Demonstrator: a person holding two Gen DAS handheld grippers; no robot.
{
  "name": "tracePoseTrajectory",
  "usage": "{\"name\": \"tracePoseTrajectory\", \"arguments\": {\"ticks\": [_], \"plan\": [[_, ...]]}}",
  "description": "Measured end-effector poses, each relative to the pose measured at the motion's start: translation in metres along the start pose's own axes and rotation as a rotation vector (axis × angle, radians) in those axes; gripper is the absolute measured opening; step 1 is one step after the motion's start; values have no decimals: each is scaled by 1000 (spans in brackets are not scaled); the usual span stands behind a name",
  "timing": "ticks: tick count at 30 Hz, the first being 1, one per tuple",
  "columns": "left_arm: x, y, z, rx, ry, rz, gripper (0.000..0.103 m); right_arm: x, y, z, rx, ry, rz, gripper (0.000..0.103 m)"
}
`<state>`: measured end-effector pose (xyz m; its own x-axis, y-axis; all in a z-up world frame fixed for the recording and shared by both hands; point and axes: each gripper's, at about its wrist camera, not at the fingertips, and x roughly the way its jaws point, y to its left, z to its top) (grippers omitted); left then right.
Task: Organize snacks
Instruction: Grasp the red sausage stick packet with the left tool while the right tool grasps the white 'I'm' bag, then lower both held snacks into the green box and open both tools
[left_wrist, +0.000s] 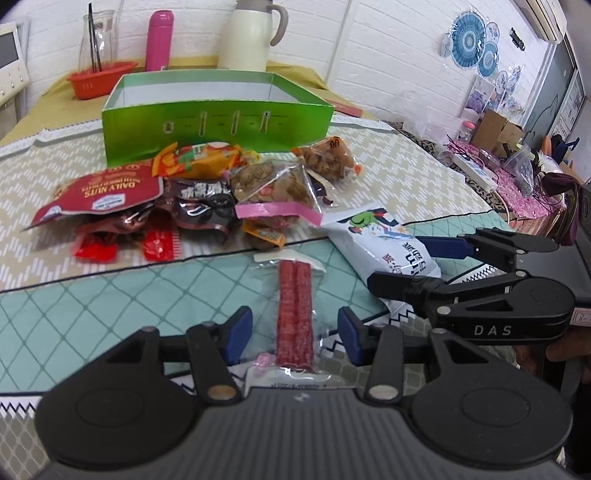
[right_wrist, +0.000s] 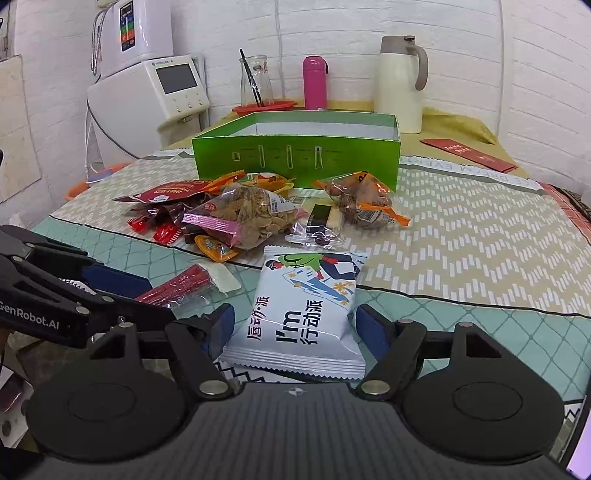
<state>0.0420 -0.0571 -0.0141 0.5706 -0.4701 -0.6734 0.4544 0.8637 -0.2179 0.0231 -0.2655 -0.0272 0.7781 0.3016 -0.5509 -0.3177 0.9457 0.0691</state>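
Pick-up is in hand: left tongs (left_wrist: 295, 330) straddle the sausage pack (left_wrist: 294, 317) untouched, right tongs (right_wrist: 295, 328) gape around the white pouch (right_wrist: 299, 314); next, squeeze and carry to the green box (right_wrist: 295, 162) at upper centre.

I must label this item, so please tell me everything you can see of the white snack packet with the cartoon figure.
The white snack packet is a sealed, puffy pillow bag of glossy film with crimped ends, a cartoon figure and black lettering. It lies flat on the patterned cloth, apart from the snack pile. The right tongs straddle its near end, open, blue pads not pressing.
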Motion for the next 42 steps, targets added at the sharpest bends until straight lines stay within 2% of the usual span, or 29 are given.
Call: {"name": "tracePoseTrajectory", "arguments": {"ticks": [6, 7, 10, 14, 19, 24, 28, 35, 42], "plan": [[4, -1, 0, 4, -13, 11, 45, 5, -1, 3, 37, -4, -14, 103], [4, -2, 0, 15, -16, 23, 35, 6, -1, 3, 44, -2, -19, 103], [4, -6, -2, 47, -23, 48, 30, 10, 0, 0, 21, -3, -26, 100], [-5, -3, -5, 22, -23, -9, 25, 0, 1, 0, 35, -18, -27, 98], [-36, 1, 9, 8, -101, -77, 25, -28, 3, 11, 22, -102, -39, 97], [-59, 11, 49, 10, -227, -63, 25, -38, -1, 41, -4, -192, -19, 97], [-57, 20, 88, -5, -298, -42, 25, -30, -5, 71, -34, -246, -12, 97], [-21, 41, 159, -39, -341, -28, 25, 6, -23, 123, -41, -272, -33, 98], [39, 72, 211, -97, -322, 9, 24, 63, -42, 157, -49, -235, -95, 98]]}}
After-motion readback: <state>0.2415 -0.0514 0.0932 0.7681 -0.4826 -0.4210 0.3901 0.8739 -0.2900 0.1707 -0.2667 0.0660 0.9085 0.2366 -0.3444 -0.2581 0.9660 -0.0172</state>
